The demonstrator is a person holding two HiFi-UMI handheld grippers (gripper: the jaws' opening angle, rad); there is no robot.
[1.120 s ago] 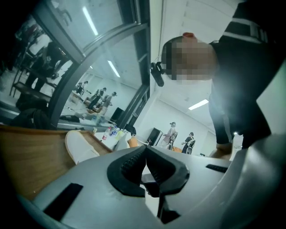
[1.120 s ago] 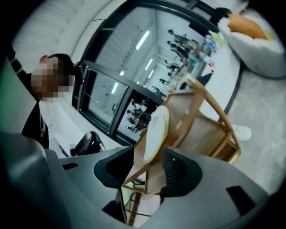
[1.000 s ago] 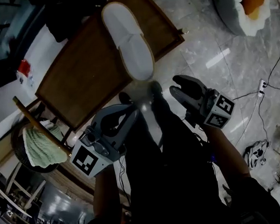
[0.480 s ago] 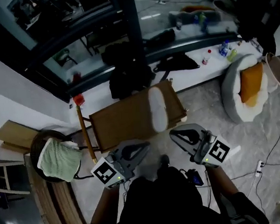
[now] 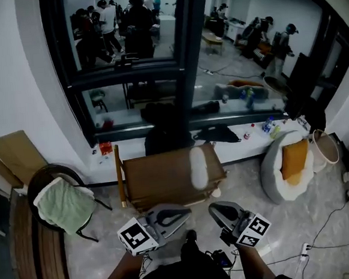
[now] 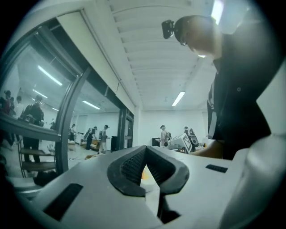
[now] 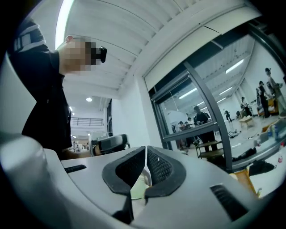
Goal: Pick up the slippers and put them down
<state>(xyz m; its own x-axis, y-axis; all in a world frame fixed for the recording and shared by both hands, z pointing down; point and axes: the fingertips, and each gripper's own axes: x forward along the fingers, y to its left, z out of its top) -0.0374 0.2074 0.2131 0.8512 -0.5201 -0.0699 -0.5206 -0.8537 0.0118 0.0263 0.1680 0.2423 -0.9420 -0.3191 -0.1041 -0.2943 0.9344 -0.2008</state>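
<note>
— What sort of place are you working in?

— I'm standing in what is looking like a big open lab or studio hall, not a home. Behind the dark-framed glass partition (image 5: 185, 63), groups of people (image 5: 135, 15) are standing about, and strip lights (image 6: 178, 98) are running along the white ceiling (image 6: 147, 58).

— And on your side of the glass?

— Cables (image 5: 286, 258) are trailing over the polished stone floor (image 5: 271, 215). Bottles (image 5: 268, 124) are lining the window ledge (image 5: 247, 145), and a wooden table (image 5: 159, 179), a chair (image 5: 65, 204) and a round floor cushion (image 5: 290, 163) are sitting nearby.
</note>
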